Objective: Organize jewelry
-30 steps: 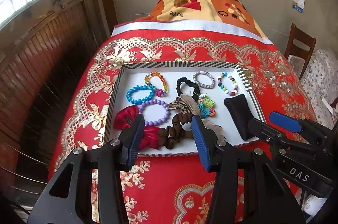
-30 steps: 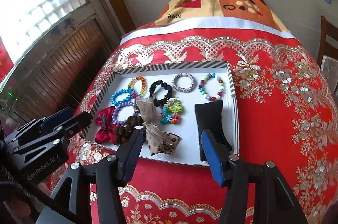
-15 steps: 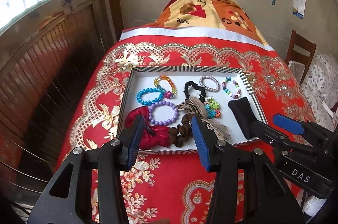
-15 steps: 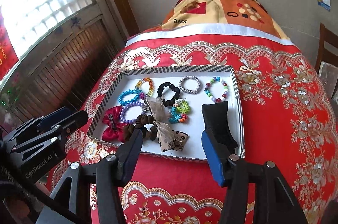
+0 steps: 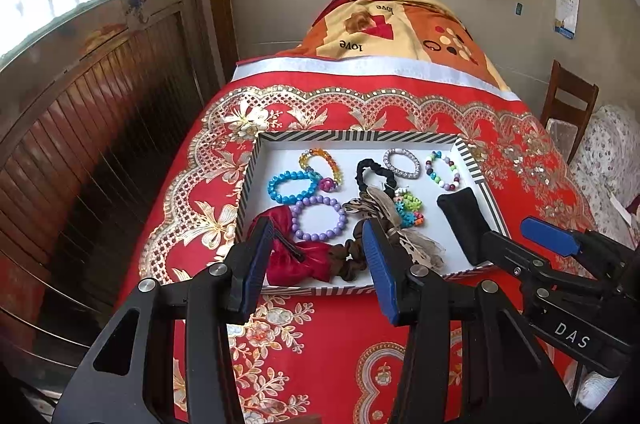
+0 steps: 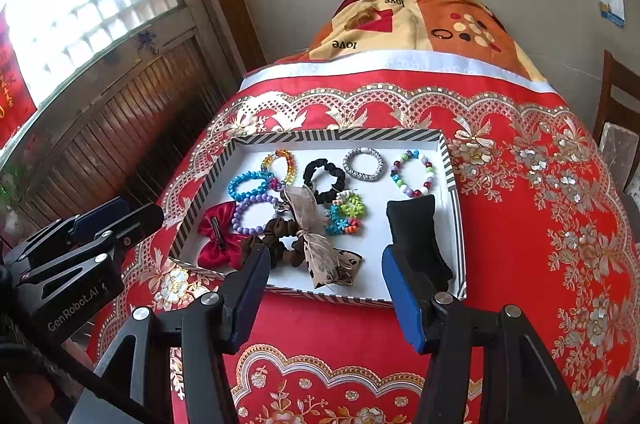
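Note:
A white tray with a striped rim (image 5: 356, 136) (image 6: 336, 135) lies on a red patterned cloth. It holds several bead bracelets, a black scrunchie (image 6: 324, 179), a brown scrunchie (image 6: 280, 244), a red bow clip (image 5: 296, 262) (image 6: 218, 236), a tan ribbon bow (image 6: 320, 248) and a black cushion (image 5: 464, 224) (image 6: 416, 240). My left gripper (image 5: 318, 256) is open and empty, above the tray's near edge over the red bow. My right gripper (image 6: 326, 276) is open and empty, above the near edge between the brown scrunchie and the cushion.
A folded orange blanket (image 5: 396, 27) lies behind the tray. A wooden wall and window (image 5: 80, 63) stand at the left. A wooden chair (image 5: 568, 103) stands at the right by the wall.
Both grippers have drawn back and up from the tray, so it looks smaller and farther. Both stay open. Nothing in the tray has moved.

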A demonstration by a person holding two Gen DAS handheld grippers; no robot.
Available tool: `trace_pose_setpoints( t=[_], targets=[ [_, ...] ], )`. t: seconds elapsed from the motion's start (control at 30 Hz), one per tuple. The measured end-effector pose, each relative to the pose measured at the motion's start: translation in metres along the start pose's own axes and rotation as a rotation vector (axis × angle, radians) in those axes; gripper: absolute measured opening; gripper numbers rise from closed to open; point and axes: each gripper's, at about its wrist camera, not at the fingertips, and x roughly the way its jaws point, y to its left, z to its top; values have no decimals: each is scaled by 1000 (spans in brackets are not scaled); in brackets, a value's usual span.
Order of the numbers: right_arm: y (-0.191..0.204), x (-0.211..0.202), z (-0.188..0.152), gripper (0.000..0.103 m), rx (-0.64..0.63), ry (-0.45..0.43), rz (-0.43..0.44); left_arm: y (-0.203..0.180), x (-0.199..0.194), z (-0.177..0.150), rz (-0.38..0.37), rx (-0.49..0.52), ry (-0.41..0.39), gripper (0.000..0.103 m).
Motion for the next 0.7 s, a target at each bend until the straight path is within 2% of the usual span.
trace_pose_setpoints(
  t=[0.7],
  targets=[
    [4,6,3,56,-14,15,-1,5,6,-1,-4,-8,17,46]
  ],
)
